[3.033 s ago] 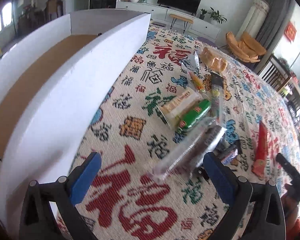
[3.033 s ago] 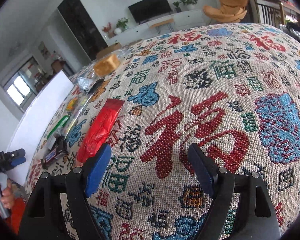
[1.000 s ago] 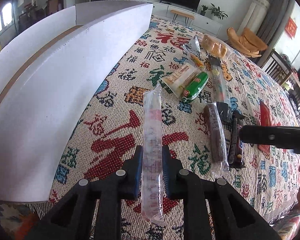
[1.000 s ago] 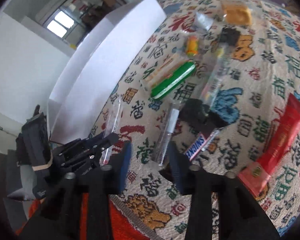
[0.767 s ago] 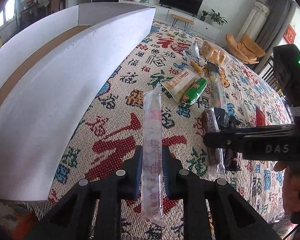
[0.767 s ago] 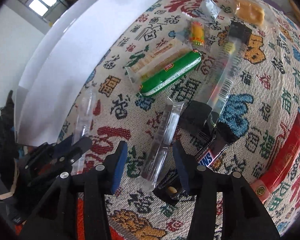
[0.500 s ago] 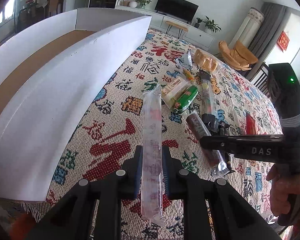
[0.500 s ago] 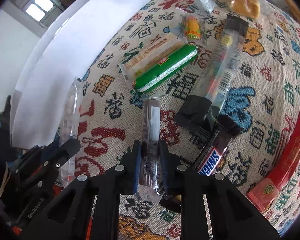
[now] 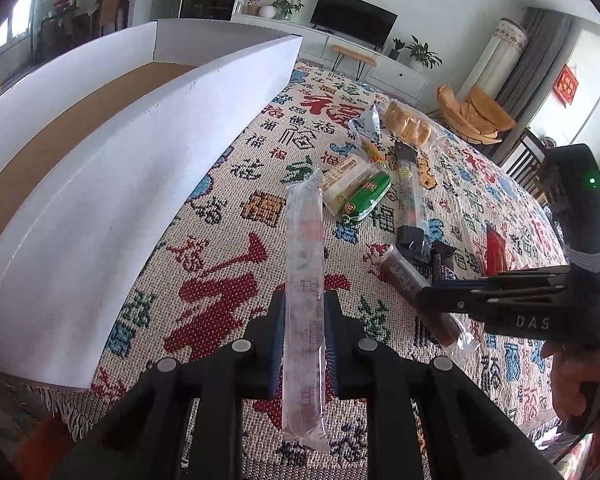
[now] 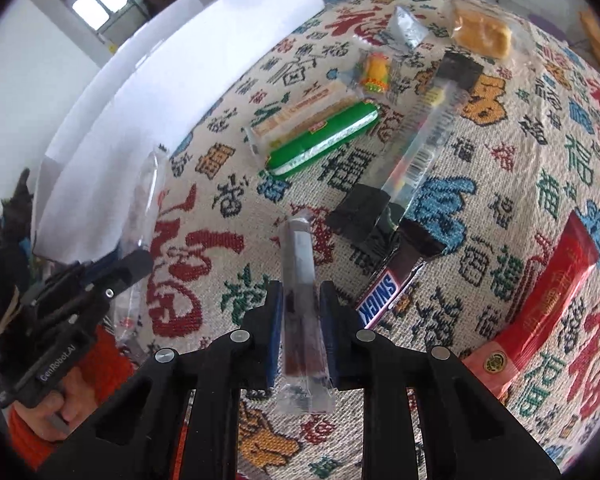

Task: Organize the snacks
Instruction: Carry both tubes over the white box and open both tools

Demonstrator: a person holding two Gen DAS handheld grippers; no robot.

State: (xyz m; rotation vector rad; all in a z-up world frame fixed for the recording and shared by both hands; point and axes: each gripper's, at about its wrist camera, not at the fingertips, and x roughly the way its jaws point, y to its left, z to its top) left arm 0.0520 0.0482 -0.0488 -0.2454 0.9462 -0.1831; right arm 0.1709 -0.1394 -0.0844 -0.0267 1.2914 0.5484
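Note:
My left gripper is shut on a long clear-wrapped snack stick, held above the patterned cloth beside the white box. My right gripper has a brown snack bar in clear wrap between its pads. The pads touch the bar's sides while the jaws are opening slightly. In the left wrist view the right gripper comes in from the right onto the brown bar. The right wrist view shows the left gripper with its clear stick at the left.
More snacks lie on the cloth: a green pack, a beige cracker pack, a long clear pack with black ends, a Snickers bar, a red pack, bread and a silver pouch. The box wall borders the left.
My right gripper swung in over the brown bar and its jaws came together around it. The left gripper kept its hold on the clear stick and tilted up a little.

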